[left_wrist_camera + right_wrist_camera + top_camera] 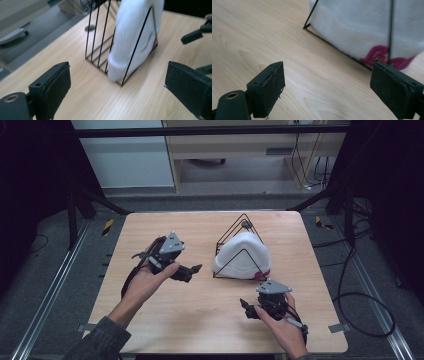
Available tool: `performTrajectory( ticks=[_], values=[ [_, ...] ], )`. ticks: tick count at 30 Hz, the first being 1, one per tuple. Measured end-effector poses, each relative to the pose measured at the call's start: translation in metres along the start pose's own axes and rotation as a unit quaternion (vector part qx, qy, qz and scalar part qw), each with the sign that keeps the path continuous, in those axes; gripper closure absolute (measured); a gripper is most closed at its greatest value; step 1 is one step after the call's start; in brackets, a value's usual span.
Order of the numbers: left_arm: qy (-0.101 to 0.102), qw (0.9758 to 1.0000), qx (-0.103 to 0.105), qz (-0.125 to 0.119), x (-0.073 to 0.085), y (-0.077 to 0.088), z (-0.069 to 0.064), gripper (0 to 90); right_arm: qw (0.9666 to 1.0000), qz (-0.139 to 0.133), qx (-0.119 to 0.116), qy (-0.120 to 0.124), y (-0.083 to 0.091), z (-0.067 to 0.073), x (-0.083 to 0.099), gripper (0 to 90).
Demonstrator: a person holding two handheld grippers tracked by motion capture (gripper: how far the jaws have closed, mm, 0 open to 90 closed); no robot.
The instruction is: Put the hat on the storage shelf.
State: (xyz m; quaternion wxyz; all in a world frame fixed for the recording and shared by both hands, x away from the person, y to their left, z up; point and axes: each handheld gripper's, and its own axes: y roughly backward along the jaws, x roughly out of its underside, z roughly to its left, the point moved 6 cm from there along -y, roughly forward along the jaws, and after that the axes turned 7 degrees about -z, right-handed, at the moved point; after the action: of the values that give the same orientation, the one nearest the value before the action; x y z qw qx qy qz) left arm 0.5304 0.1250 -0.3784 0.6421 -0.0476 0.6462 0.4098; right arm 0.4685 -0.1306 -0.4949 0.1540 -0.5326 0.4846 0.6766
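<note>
We see a light wooden table (200, 320) on a dark floor, and right of the frame's centre a black wire rack (243, 227) holding a white knitted cloth (242, 256) with a pink mark at its lower right. Left of it, our left hand-held gripper (192, 270) points at the rack, jaws wide apart. Below the rack, our right hand-held gripper (246, 307) hovers, jaws equally wide, gripping nothing.

Wooden table (210, 320) on grey floor (45, 285), pale cabinet (235, 150) behind.
</note>
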Motion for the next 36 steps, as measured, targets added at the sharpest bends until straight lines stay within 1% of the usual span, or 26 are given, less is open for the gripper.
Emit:
performTrajectory(
  ticks=[2, 4, 7, 8, 9, 12, 13, 15, 16, 18, 19, 21, 22, 23, 24, 25, 26, 27, 28, 29, 30, 31, 32, 33, 34, 36],
  values=[
    [0.009, 1.0, -0.001, 0.004, 0.014, 0.005, 0.002, 5.8, 0.9999, 0.013, -0.007, -0.001, -0.006, 0.005, 0.003, 12.7],
    [0.014, 0.9998, -0.003, 0.01, 0.026, 0.008, 0.004, 5.8, 0.9998, 0.018, -0.011, 0.005, -0.012, 0.008, 0.005, 13.3],
    [0.015, 0.9995, -0.01, 0.025, 0.047, 0.012, 0.007, 5.8, 0.9993, 0.031, -0.019, 0.009, -0.019, 0.014, 0.008, 13.5],
    [0.022, 0.9992, -0.01, 0.032, 0.058, 0.013, 0.009, 5.8, 0.9992, 0.032, -0.022, 0.007, -0.021, 0.017, 0.009, 13.6],
    [0.022, 0.9992, -0.01, 0.032, 0.058, 0.013, 0.009, 5.7, 0.9992, 0.032, -0.022, 0.007, -0.021, 0.017, 0.009, 13.6],
    [0.03, 0.9985, -0.016, 0.043, 0.077, 0.017, 0.012, 5.7, 0.9985, 0.043, -0.031, 0.012, -0.03, 0.023, 0.013, 13.8],
    [0.03, 0.9985, -0.016, 0.043, 0.077, 0.017, 0.012, 5.6, 0.9985, 0.043, -0.031, 0.012, -0.03, 0.023, 0.013, 13.8],
    [0.042, 0.9977, -0.018, 0.049, 0.092, 0.02, 0.016, 5.5, 0.9983, 0.045, -0.035, 0.012, -0.036, 0.026, 0.012, 13.8],
    [0.042, 0.9977, -0.018, 0.049, 0.092, 0.02, 0.016, 5.5, 0.9982, 0.045, -0.037, 0.01, -0.038, 0.027, 0.012, 13.8],
    [0.054, 0.9964, -0.026, 0.06, 0.106, 0.023, 0.023, 5.4, 0.9979, 0.05, -0.039, 0.011, -0.044, 0.028, 0.013, 13.8],
    [0.054, 0.9964, -0.026, 0.06, 0.106, 0.023, 0.023, 5.3, 0.9977, 0.053, -0.04, 0.01, -0.045, 0.029, 0.013, 13.8],
    [0.069, 0.9949, -0.034, 0.065, 0.121, 0.027, 0.03, 5.3, 0.9975, 0.054, -0.045, 0.008, -0.05, 0.032, 0.015, 13.6],
    [0.069, 0.9949, -0.034, 0.065, 0.121, 0.027, 0.03, 5.3, 0.9974, 0.054, -0.047, 0.007, -0.051, 0.032, 0.015, 13.7],
    [0.077, 0.9936, -0.044, 0.071, 0.132, 0.031, 0.036, 5.3, 0.9973, 0.057, -0.047, 0.007, -0.053, 0.033, 0.016, 13.6],
    [0.077, 0.9936, -0.044, 0.071, 0.132, 0.031, 0.036, 5.3, 0.9973, 0.057, -0.047, 0.007, -0.053, 0.033, 0.016, 13.6],
    [0.088, 0.9924, -0.046, 0.072, 0.142, 0.032, 0.039, 5.2, 0.9971, 0.058, -0.048, 0.007, -0.056, 0.033, 0.018, 13.6],
    [0.088, 0.9924, -0.046, 0.072, 0.142, 0.032, 0.039, 5.2, 0.9971, 0.058, -0.049, 0.005, -0.057, 0.034, 0.018, 13.4],
    [0.094, 0.9916, -0.048, 0.075, 0.147, 0.033, 0.041, 5.2, 0.9971, 0.058, -0.049, 0.005, -0.057, 0.034, 0.018, 13.4],
    [0.104, 0.9895, -0.059, 0.082, 0.16, 0.035, 0.047, 5.2, 0.9972, 0.058, -0.045, 0.007, -0.059, 0.033, 0.019, 13.4],
    [0.108, 0.9886, -0.062, 0.083, 0.166, 0.036, 0.05, 5.2, 0.9973, 0.059, -0.044, 0.005, -0.06, 0.033, 0.02, 13.3],
    [0.111, 0.9881, -0.065, 0.085, 0.169, 0.036, 0.052, 5.2, 0.9973, 0.059, -0.044, 0.003, -0.061, 0.033, 0.021, 13.2],
    [0.119, 0.9869, -0.067, 0.086, 0.173, 0.037, 0.055, 5.2, 0.9972, 0.06, -0.043, 0.002, -0.061, 0.033, 0.022, 13.2],
    [0.119, 0.9869, -0.067, 0.086, 0.173, 0.037, 0.055, 5.2, 0.9973, 0.06, -0.043, 0.002, -0.062, 0.033, 0.023, 13.1],
    [0.124, 0.9853, -0.074, 0.091, 0.179, 0.038, 0.06, 5.2, 0.9972, 0.062, -0.042, 0.0, -0.062, 0.034, 0.024, 12.8],
    [0.13, 0.9845, -0.076, 0.091, 0.181, 0.038, 0.062, 5.2, 0.9973, 0.06, -0.042, 0.0, -0.063, 0.034, 0.024, 12.8],
    [0.137, 0.984, -0.078, 0.083, 0.183, 0.038, 0.066, 5.3, 0.9974, 0.06, -0.04, -0.003, -0.063, 0.035, 0.024, 12.6]
  ],
)
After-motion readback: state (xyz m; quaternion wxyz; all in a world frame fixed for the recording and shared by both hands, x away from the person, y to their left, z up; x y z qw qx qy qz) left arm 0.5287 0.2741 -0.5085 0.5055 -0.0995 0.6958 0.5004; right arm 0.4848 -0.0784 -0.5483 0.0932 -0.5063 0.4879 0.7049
